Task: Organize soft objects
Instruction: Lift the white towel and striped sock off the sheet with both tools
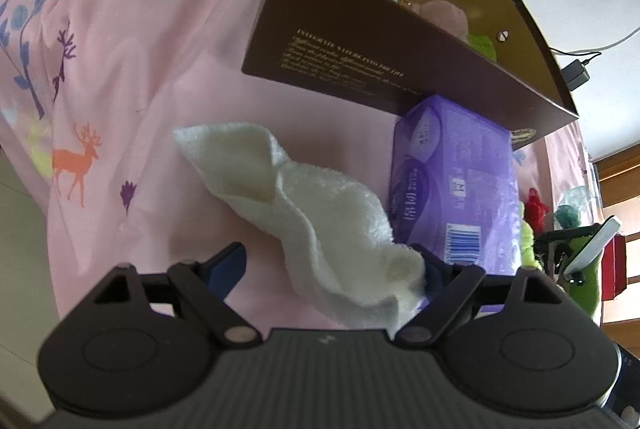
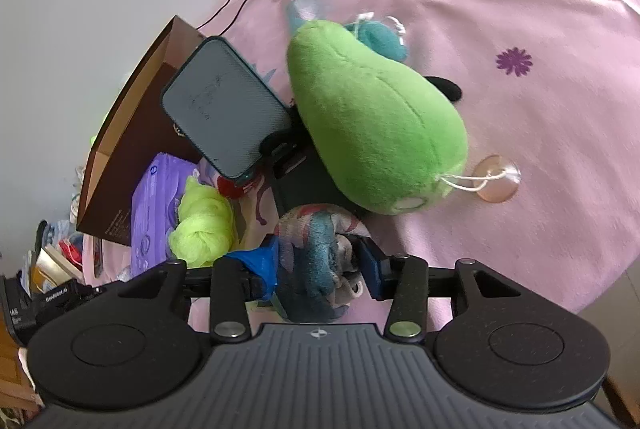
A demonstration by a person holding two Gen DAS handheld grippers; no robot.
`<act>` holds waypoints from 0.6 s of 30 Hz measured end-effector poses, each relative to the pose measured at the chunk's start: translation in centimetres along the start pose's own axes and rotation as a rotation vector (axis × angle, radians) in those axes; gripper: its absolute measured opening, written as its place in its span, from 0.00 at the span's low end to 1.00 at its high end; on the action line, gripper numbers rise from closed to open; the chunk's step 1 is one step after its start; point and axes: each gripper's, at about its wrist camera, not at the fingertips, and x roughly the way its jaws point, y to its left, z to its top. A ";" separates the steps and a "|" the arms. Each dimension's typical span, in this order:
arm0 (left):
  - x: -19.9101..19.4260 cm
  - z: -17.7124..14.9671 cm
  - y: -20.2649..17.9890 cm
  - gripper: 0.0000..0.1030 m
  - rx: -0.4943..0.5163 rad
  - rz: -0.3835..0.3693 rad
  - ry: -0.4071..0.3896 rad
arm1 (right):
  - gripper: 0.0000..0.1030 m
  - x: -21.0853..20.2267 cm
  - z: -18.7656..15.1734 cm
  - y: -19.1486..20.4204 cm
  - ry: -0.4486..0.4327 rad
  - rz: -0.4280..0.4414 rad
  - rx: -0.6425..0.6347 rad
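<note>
Left hand-held gripper (image 1: 332, 265) spread wide, white fluffy towel (image 1: 304, 205) draped on 1 finger; only the right view shows right hand-held gripper (image 2: 318, 261) clamping a patterned teal fleece cloth (image 2: 316, 253).

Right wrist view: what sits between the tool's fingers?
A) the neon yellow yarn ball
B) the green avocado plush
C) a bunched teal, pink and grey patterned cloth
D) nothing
C: the right tool has its blue pads pressed on either side of the patterned cloth; the green plush and the yellow yarn lie apart on the pink sheet.
</note>
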 end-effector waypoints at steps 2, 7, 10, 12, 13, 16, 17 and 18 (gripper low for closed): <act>0.1 0.1 0.1 0.85 0.002 0.005 -0.001 | 0.29 0.0 -0.2 0.3 0.003 0.000 -0.022; 0.5 0.0 0.1 0.85 0.025 0.008 -0.002 | 0.30 0.0 -0.8 1.2 -0.008 -0.019 -0.101; 1.1 -0.2 -0.1 0.85 0.025 0.011 0.003 | 0.30 0.1 -0.9 1.2 -0.015 -0.027 -0.115; 1.5 -0.4 -0.3 0.85 0.028 0.020 0.006 | 0.31 0.2 -0.9 1.3 -0.016 -0.034 -0.122; 1.7 -0.5 -0.4 0.85 0.031 0.024 0.005 | 0.31 0.2 -0.9 1.4 -0.017 -0.037 -0.126; 1.7 -0.8 -0.5 0.86 0.036 0.034 -0.013 | 0.31 0.3 -1.0 1.7 -0.022 -0.044 -0.133; 1.6 -0.8 -0.4 0.86 0.032 0.033 -0.015 | 0.31 0.3 -1.1 1.7 -0.023 -0.045 -0.135; 1.5 -0.9 -0.3 0.86 0.027 0.032 -0.018 | 0.31 0.3 -1.1 1.7 -0.024 -0.046 -0.136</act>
